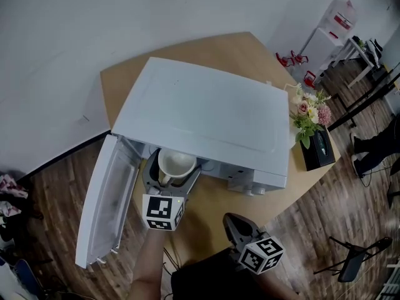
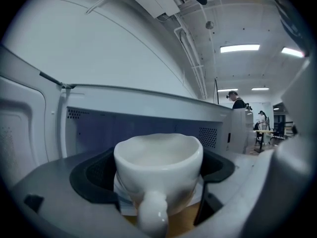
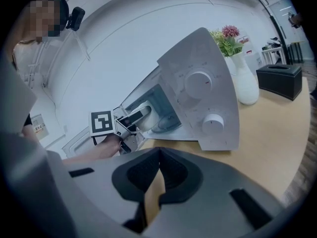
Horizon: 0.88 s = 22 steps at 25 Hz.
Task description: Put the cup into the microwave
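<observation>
the round wooden tabletop (image 1: 209,208) fills the middle of the head view. the white microwave (image 1: 206,114) sits across its centre, with its door (image 1: 103,199) swung wide toward the lower left of the frame. the left tongs (image 1: 173,175) are just below centre, at the mouth of the open cavity. they are clamped on the white cup (image 1: 176,162), one jaw on each side of its body. the cup is upright at the cavity's front edge; i cannot tell whether its base is over the oven floor or just outside it. the right tongs (image 1: 236,225) hang lower right of centre above the tabletop, jaws closed together with nothing between them. the cup's handle (image 2: 152,212) shows at the bottom centre of the left gripper view, pointing back at the camera.

the cup looks like glazed ceramic: stiff, fairly heavy for its size and slick. it would likely chip if knocked on the cavity frame. the hold across the body seems sound, since the round wall seats in the curved pads; the handle would be a poorer place. it appears empty, so tilt matters little, but a gentle set-down does.
</observation>
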### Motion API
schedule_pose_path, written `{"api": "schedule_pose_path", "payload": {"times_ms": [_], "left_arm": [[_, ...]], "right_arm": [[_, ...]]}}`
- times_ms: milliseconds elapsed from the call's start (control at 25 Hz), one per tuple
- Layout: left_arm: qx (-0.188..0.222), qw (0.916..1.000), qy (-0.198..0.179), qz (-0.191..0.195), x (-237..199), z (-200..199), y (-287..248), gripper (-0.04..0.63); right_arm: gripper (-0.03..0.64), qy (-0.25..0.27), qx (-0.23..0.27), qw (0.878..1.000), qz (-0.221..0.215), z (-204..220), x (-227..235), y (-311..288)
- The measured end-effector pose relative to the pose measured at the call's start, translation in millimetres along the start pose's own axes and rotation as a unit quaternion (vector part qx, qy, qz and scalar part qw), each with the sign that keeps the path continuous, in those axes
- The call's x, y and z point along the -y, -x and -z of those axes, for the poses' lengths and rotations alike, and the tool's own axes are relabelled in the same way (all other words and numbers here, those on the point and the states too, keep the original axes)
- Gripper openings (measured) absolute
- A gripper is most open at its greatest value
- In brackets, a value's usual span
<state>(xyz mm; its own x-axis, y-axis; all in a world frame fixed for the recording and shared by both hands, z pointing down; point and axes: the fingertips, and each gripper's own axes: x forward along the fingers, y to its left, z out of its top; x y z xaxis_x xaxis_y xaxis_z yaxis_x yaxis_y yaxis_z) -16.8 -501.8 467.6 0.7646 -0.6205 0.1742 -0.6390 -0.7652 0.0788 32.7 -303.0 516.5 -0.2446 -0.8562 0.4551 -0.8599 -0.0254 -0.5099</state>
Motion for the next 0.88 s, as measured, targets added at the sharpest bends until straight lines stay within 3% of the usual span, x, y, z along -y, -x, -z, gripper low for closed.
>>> {"api": "schedule_pose_path", "payload": {"times_ms": [280,480,880], "left_arm": [[0.003,0.9995,-0.028,-0.012,-9.3,14.6,-24.3,0.486],[0.015,0.9995,-0.01,-0.026,-18.5,17.7,-41.6,0.486],[0.011,0.9988,-0.022,-0.042,-30.3,30.7,-61.2,0.486]], "right_arm": [[-0.008,-0.008,-0.018,1.0,0.018,8.5,12.3,-11.9],[-0.008,-0.013,-0.025,0.999,0.027,14.1,18.9,-18.5],[-0.008,-0.015,-0.021,0.999,0.022,16.8,22.1,-31.0]]}}
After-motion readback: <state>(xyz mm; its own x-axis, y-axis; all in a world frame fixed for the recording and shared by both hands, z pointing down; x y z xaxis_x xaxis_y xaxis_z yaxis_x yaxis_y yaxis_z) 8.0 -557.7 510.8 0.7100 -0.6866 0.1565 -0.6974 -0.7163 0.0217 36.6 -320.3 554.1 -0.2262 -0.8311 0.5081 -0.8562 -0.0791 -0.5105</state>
